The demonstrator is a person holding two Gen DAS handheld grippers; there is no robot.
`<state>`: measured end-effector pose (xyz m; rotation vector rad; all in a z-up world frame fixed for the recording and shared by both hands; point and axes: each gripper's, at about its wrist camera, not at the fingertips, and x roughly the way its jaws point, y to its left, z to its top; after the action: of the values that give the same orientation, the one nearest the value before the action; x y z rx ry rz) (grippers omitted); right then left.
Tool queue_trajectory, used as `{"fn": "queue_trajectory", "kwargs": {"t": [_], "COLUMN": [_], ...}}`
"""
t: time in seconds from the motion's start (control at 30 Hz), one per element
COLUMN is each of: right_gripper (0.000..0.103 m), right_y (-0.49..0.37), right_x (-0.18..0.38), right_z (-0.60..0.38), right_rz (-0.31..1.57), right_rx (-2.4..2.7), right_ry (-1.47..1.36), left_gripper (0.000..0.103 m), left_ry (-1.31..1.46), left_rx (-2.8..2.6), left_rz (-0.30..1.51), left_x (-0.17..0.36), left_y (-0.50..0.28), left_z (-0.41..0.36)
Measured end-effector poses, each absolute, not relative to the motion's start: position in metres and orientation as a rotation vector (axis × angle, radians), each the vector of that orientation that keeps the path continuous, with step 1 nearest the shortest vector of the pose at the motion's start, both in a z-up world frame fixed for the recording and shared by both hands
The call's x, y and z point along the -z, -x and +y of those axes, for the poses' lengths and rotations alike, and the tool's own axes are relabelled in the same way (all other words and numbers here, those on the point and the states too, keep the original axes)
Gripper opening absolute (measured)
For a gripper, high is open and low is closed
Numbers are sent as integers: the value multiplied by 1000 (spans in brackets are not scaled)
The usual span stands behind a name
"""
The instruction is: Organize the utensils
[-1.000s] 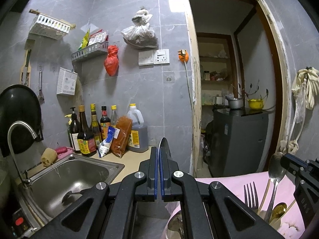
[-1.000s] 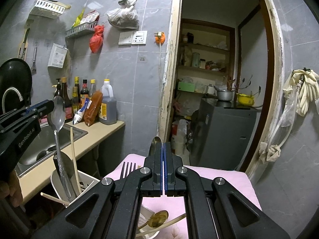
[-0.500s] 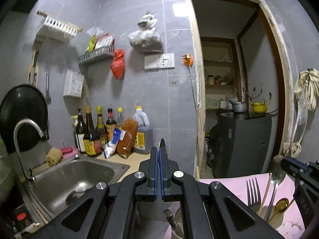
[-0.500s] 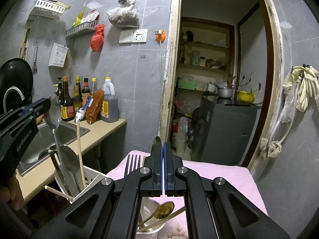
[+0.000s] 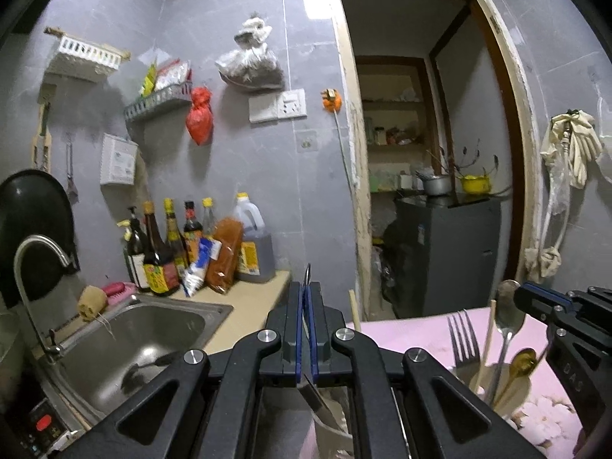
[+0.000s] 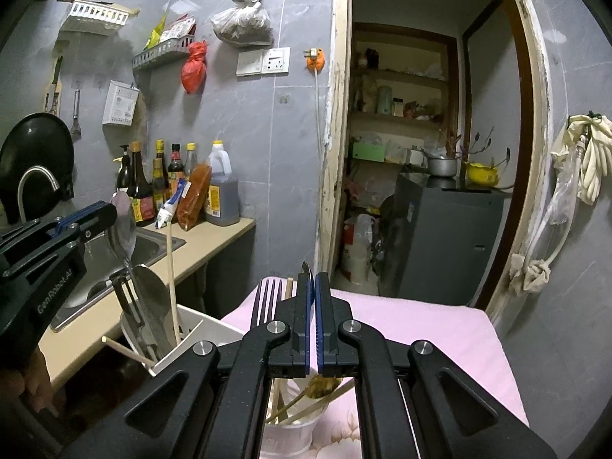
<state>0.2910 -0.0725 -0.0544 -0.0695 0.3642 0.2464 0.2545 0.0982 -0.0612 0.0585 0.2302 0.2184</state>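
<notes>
Our left gripper (image 5: 305,298) is clamped on a spoon (image 6: 123,225): from the right wrist view its bowl stands up beside the blue pads, and the handle runs down into the white holder (image 6: 199,334) below it. In the left wrist view only a thin metal edge shows between the closed jaws. The white holder sits near the tabletop's (image 6: 214,235) front edge, just left of the pink cloth (image 6: 420,329), and carries a larger metal spoon (image 6: 151,306), a dark-handled utensil and a chopstick (image 6: 172,279) standing upright. Another chopstick (image 6: 126,351) pokes out low on its left side.

Our right gripper (image 6: 314,298) is clamped on a second spoon (image 5: 507,315), whose bowl we see pinched by the blue pads at the right of the left wrist view; its handle drops into a round white cup (image 6: 290,430) on the pink cloth. In that cup a fork (image 5: 463,338) stands tines up, with chopsticks and a gold spoon (image 5: 522,361) leaning beside it.

Behind the white holder, the steel sink (image 5: 126,348) is set into the tabletop, with a dark utensil lying in its basin. Sauce bottles (image 5: 160,252) and an oil jug (image 5: 254,246) stand along the tabletop's back edge by the wall.
</notes>
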Motion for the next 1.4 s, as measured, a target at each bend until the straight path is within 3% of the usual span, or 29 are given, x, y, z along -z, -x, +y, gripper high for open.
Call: {"fn": "queue_trajectory", "kwargs": {"t": [0.3,0.5,0.63,0.67,0.77,1.17,1.4], "right_gripper": [3,4,4,9,41,42,48], "right_y": [-286,-282,-277,-275,-268,-247,-233], "right_x": [52,48,44,43,40,24,16], "right_z": [-77,-81,-86,-87,-93,-109,-124], "right_rz": [380,381,382,382,367,346,351], "right_rx": [-247,-242,-234,-229,-216,-184,-160], "right_ry": [52,45,42,41,21,11,-17], "left_gripper": [7,26,30,30,37,59,75], "left_ry": [26,82,101,100,100,106,110], "left_rx": [-96,-52,-49,-47,-41,-17,-2], "left_rz": [350,389,401,404,405,418,420], "left_x": [60,60,58,58,55,45,37], "left_y": [-256,-256,-254,-253,-249,-232,-219], "left_z": [110,112,113,113,111,101,93]}}
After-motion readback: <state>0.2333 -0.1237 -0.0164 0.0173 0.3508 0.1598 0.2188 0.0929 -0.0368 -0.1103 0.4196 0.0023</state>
